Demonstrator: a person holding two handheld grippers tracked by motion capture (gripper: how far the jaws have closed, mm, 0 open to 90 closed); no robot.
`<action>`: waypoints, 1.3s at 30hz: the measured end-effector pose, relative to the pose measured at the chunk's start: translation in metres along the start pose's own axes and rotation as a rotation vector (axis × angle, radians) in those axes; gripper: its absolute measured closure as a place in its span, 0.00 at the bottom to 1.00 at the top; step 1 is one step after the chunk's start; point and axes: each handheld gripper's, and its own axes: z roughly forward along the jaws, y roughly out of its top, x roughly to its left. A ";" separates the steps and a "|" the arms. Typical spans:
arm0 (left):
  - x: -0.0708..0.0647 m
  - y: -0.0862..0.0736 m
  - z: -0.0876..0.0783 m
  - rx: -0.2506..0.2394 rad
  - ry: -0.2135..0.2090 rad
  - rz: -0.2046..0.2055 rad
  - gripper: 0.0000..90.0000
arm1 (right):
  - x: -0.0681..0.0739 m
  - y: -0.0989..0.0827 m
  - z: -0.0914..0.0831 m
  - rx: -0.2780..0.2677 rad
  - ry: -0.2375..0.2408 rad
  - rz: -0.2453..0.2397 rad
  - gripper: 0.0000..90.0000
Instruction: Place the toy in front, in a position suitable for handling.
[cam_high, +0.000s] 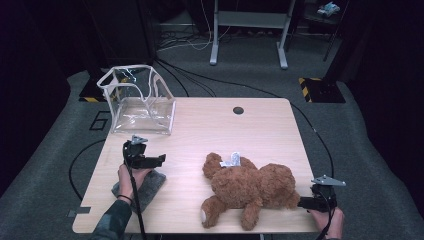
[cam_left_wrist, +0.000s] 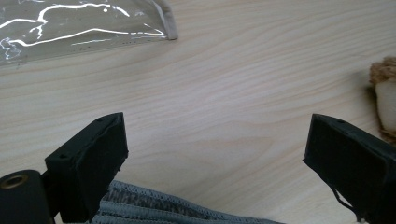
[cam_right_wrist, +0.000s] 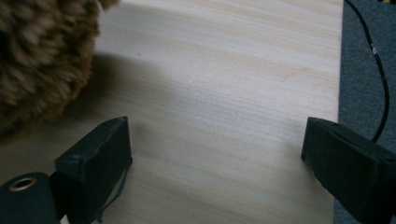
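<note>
A brown teddy bear (cam_high: 250, 187) lies on the wooden table (cam_high: 225, 125) at the front right, a white tag (cam_high: 231, 160) by its head. A grey knitted cloth (cam_high: 147, 187) lies at the front left. My left gripper (cam_high: 159, 160) hovers just above the cloth's far edge, open, with bare table between its jaws; the cloth (cam_left_wrist: 159, 207) shows under them. A clear plastic bag (cam_high: 137, 100) stands upright at the back left. My right gripper (cam_high: 303, 202) rests by the bear's rear at the table's right edge, open and holding nothing; brown fur (cam_right_wrist: 42, 56) lies beside it.
A round cable hole (cam_high: 238, 110) sits near the table's far edge. Black cables (cam_high: 320, 140) run over the grey carpet around the table. A white desk frame (cam_high: 250, 30) stands behind. The bag's edge (cam_left_wrist: 84, 28) lies beyond the left jaws.
</note>
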 end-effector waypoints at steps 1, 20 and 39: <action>-0.001 0.000 -0.001 0.001 0.003 -0.003 0.06 | -0.002 0.001 -0.003 -0.010 0.013 0.005 0.08; -0.032 -0.009 -0.007 0.022 -0.073 0.062 0.00 | 0.015 0.043 -0.067 -0.108 0.040 -0.007 0.13; -0.089 0.001 -0.016 0.003 -0.177 0.176 0.00 | 0.057 0.063 -0.078 -0.159 0.154 -0.091 0.15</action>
